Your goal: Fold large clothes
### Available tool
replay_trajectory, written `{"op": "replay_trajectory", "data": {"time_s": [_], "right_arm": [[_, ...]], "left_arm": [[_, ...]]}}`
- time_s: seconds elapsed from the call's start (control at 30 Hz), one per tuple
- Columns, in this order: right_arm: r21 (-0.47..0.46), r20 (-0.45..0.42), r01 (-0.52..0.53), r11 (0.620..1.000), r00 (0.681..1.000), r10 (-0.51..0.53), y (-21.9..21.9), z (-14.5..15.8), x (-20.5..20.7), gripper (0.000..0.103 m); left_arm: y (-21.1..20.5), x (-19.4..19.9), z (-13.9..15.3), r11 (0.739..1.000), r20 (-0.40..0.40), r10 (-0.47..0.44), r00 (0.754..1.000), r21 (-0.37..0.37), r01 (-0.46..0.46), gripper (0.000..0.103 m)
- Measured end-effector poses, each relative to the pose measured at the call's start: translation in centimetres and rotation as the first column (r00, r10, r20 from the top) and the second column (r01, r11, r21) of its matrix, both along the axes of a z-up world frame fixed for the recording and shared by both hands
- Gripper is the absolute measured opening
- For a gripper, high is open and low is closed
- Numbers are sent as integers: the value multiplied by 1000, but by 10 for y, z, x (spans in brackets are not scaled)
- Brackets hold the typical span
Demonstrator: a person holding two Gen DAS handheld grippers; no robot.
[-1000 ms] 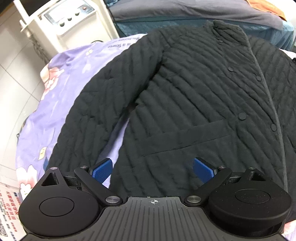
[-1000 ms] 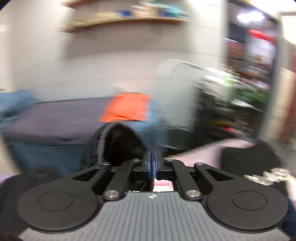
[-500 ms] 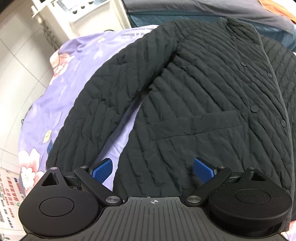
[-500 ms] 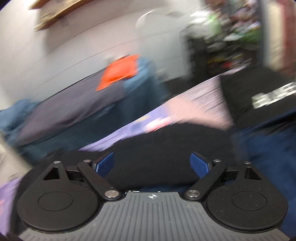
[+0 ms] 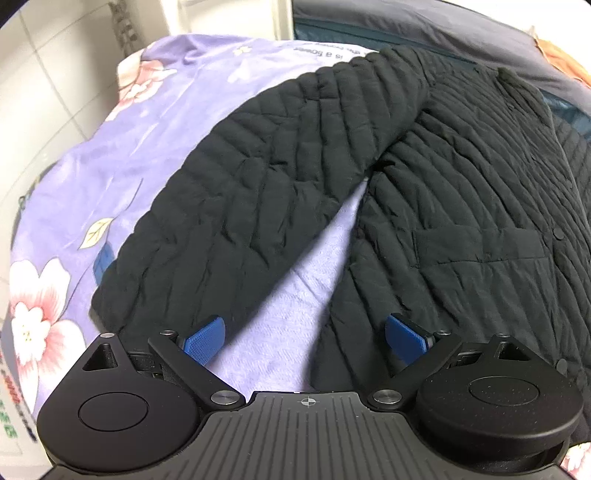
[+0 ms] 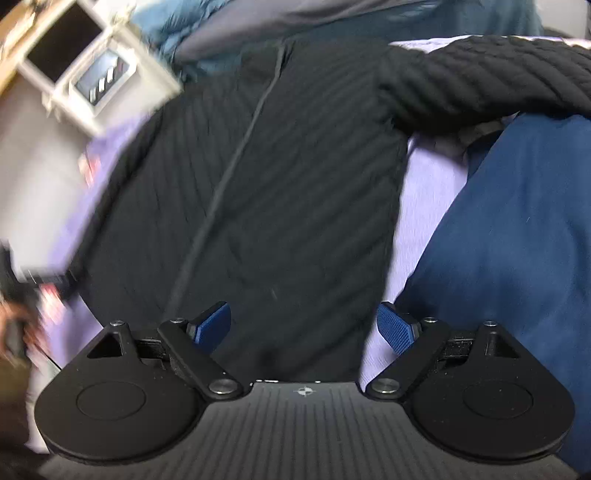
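Note:
A black quilted jacket lies flat, front up, on a purple floral bedsheet. Its left sleeve stretches out diagonally toward the near left. My left gripper is open and empty, hovering above the strip of sheet between the sleeve and the jacket body. In the right wrist view the jacket fills the middle, with its other sleeve spread to the upper right. My right gripper is open and empty above the jacket's lower edge.
A dark blue cloth lies right of the jacket. A white machine stands at the far left beside the bed. A grey-blue covered bed lies behind. White floor tiles show at left.
My right gripper opened and let go of black fabric, then swung down from facing the room to over the jacket. My left gripper moved left and nearer, now over the sleeve gap.

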State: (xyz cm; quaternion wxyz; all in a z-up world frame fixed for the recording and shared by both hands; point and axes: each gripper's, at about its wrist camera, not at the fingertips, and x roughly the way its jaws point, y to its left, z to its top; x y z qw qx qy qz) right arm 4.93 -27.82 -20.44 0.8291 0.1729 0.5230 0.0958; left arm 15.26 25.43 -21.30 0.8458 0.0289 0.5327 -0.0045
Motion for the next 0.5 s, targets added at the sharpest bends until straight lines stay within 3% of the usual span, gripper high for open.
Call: {"op": "replay_trajectory", "data": {"time_s": [0.1,0.23,0.33,0.5], "right_arm": [[-45,-32,-8,999,999,6,12,-5,-7,88],[53,-74,39,998,997,-35,14,-12,-22,87],[-2,-164,112,994,980,-111,15,-29,-23,87],[180,-224,260,949,950,-218,-1,-62,-34,80]], "left_arm": [[-7,9,-5,997,-13,-61,998,-37,61,103],[-27,16,-20,988,-41,-156,987,-21,156,103],[-34,17,-29,986,-57,-158,986,-54,155,103],[-20,19,-38,978,-114,-122,986,-181,100,103]]}}
